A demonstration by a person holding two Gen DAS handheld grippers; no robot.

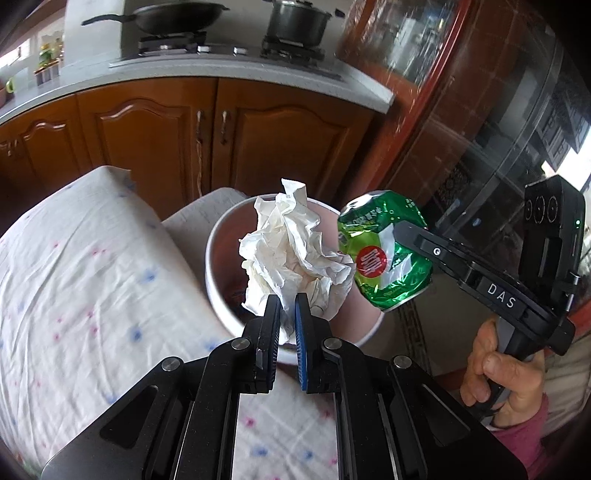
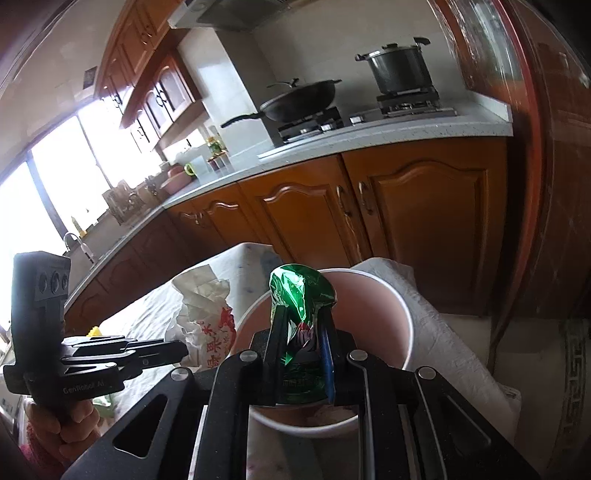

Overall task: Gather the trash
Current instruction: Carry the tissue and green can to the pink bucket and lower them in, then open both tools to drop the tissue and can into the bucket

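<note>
My left gripper (image 1: 287, 306) is shut on a crumpled white paper wad (image 1: 291, 247) and holds it above the pink trash bin (image 1: 218, 236). My right gripper (image 2: 301, 314) is shut on a crushed green can (image 2: 299, 295) and holds it over the same bin (image 2: 399, 306). In the left wrist view the can (image 1: 384, 251) hangs just right of the paper, over the bin's right rim. In the right wrist view the paper (image 2: 207, 317), with red print on it, sits left of the bin, held by the left gripper (image 2: 181, 350).
The bin stands beside a table with a white dotted cloth (image 1: 85, 266). Wooden kitchen cabinets (image 1: 155, 136) stand behind, with a countertop, a wok (image 1: 177, 18) and a pot (image 1: 295, 22) on the stove. A glass door (image 1: 498, 110) is on the right.
</note>
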